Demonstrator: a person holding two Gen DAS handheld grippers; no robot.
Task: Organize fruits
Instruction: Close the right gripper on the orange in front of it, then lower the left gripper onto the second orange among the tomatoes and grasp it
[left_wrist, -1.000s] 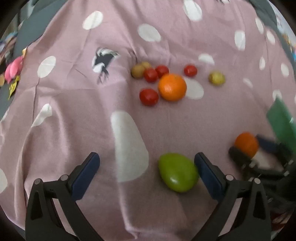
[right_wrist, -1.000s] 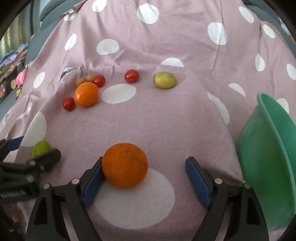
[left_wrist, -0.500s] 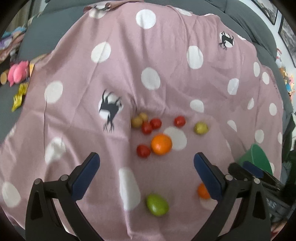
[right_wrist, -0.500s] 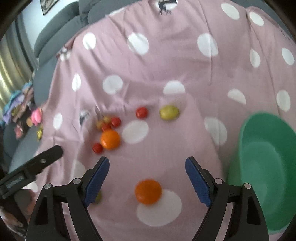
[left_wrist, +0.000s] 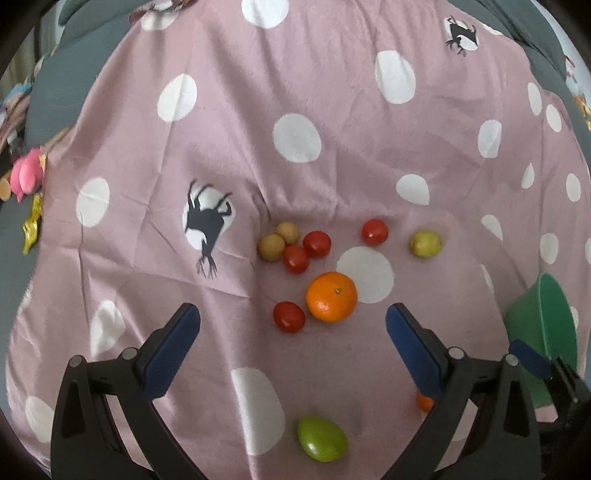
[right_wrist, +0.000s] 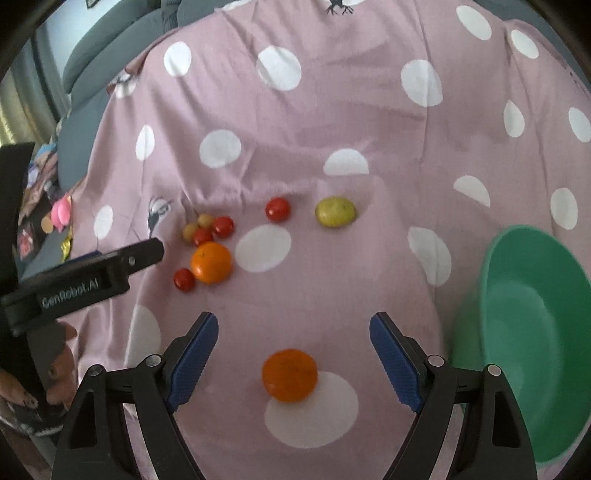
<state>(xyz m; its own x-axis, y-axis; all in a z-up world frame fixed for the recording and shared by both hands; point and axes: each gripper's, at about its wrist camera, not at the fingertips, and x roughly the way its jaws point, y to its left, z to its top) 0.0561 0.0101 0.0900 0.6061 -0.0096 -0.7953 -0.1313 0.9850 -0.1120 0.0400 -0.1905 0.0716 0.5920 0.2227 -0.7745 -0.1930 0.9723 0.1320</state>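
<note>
Above the pink dotted cloth (left_wrist: 221, 122), hovering with both grippers spread wide and holding nothing: left gripper (left_wrist: 291, 328) over the green fruit (left_wrist: 322, 438), right gripper (right_wrist: 293, 341) over the near orange (right_wrist: 289, 375). Lying loose farther off: another orange (left_wrist: 331, 296), small tomatoes (left_wrist: 289, 316) and a yellowish fruit (right_wrist: 335, 211); standing to the right, the green bowl (right_wrist: 532, 332), apparently empty. Risking, probably, a round fruit rolling away on the soft wrinkled cloth if nudged by one finger first, or bumping the other gripper while reaching across.
</note>
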